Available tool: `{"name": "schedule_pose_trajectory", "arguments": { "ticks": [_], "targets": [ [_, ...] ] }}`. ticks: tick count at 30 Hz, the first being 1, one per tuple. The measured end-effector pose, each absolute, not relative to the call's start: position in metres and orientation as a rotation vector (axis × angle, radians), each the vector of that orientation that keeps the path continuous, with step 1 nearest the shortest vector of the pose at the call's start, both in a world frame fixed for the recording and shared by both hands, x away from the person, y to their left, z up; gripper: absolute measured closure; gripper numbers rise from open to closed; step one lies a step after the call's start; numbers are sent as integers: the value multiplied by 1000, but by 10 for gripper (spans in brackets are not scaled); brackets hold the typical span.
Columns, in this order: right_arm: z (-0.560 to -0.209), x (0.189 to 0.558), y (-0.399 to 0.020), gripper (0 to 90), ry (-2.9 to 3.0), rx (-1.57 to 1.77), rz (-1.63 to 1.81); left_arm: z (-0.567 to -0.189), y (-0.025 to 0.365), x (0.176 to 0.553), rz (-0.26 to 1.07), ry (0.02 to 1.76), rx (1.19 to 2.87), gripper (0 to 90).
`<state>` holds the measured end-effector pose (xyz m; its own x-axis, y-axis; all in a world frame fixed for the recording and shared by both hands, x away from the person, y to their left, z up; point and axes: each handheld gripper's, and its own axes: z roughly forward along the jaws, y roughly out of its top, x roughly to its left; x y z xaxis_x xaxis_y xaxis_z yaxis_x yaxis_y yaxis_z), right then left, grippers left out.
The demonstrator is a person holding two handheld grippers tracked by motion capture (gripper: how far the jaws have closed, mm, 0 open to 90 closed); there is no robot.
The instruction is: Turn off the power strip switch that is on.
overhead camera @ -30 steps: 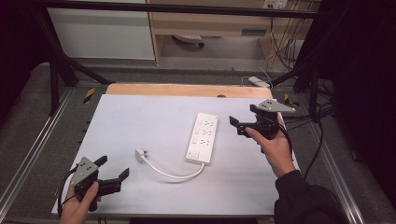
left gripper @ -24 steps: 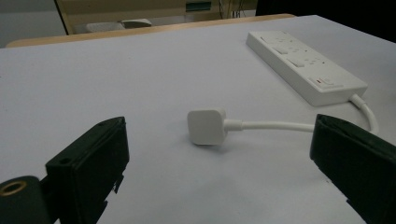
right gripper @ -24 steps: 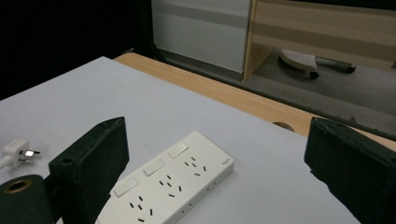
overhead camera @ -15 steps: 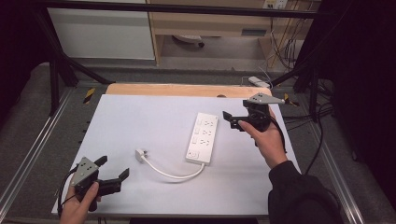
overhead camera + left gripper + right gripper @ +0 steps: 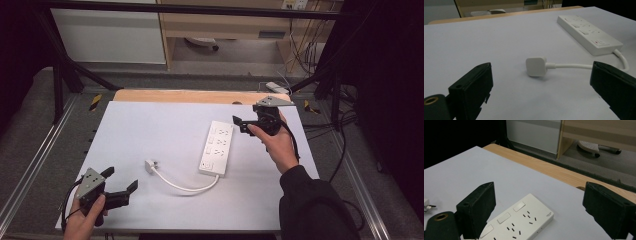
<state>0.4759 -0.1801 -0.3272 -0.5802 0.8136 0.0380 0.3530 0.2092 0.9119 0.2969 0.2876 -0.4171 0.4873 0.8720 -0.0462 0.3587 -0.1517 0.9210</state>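
Note:
A white power strip lies on the white table mat, right of centre, with several sockets and switches on top. Its white cord curves left to a white plug lying flat on the mat. My right gripper hovers just right of the strip's far end, open, jaws wide with nothing between them. My left gripper rests near the mat's front left corner, open, pointing toward the plug, which lies a short way ahead of its jaws.
A wooden table strip borders the mat's far edge. Metal rails run along both sides of the table. Cables hang off to the right. A cabinet and shelving stand beyond the table.
My right gripper has moved left and slightly away, closing in on the far end of the power strip. The left gripper, strip and plug have stayed put.

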Motion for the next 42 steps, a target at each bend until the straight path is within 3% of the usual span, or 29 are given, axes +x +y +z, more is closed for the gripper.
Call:
{"name": "schedule_pose_trajectory", "arguments": {
  "ticks": [15,29,34,42],
  "targets": [
    [-335,490,-170,249,2017,1097,1352,-417,288,297,644,1053,1733,45],
    [-345,502,-161,553,1991,1102,1323,-417,288,298,637,1051,1734,45],
    [-351,508,-156,702,1989,1089,1335,-417,288,298,635,1049,1734,45],
    [-359,513,-152,799,1997,1087,1343,-417,289,298,636,1048,1732,45]
  ]
}}
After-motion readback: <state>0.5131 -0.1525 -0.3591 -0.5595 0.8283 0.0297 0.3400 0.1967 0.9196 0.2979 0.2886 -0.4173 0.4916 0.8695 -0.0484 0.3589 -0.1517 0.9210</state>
